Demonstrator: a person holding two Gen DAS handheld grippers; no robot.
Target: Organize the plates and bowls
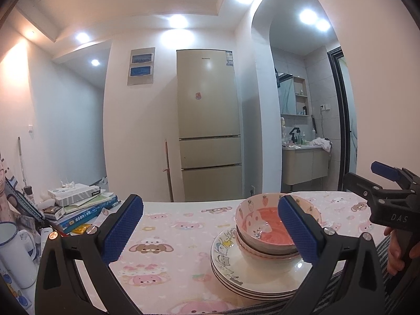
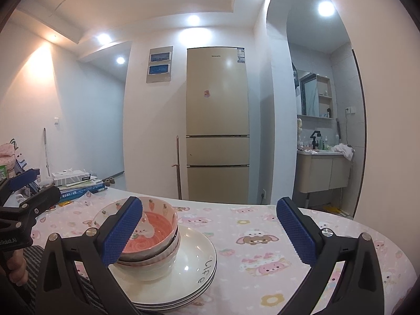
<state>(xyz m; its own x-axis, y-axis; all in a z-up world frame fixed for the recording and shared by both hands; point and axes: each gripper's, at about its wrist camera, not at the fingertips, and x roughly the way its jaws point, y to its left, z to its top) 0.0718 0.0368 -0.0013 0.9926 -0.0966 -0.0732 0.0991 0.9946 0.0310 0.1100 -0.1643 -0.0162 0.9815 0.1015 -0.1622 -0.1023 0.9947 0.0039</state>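
A stack of white plates (image 1: 231,270) sits near the table's front edge, with nested bowls on it; the top bowl (image 1: 262,225) is pink inside with a rabbit and carrots. The same plates (image 2: 191,265) and top bowl (image 2: 155,233) show in the right wrist view. My left gripper (image 1: 210,228) is open and empty, held left of and before the stack. My right gripper (image 2: 210,228) is open and empty, held right of the stack. The right gripper also shows in the left wrist view (image 1: 388,191), and the left one in the right wrist view (image 2: 23,191).
The table has a pink cartoon tablecloth (image 1: 168,239). Books and a tissue box (image 1: 76,199) are piled at the back left, with a white mug (image 1: 15,254) nearer. A beige fridge (image 1: 210,131) stands behind the table, and a washroom lies to the right.
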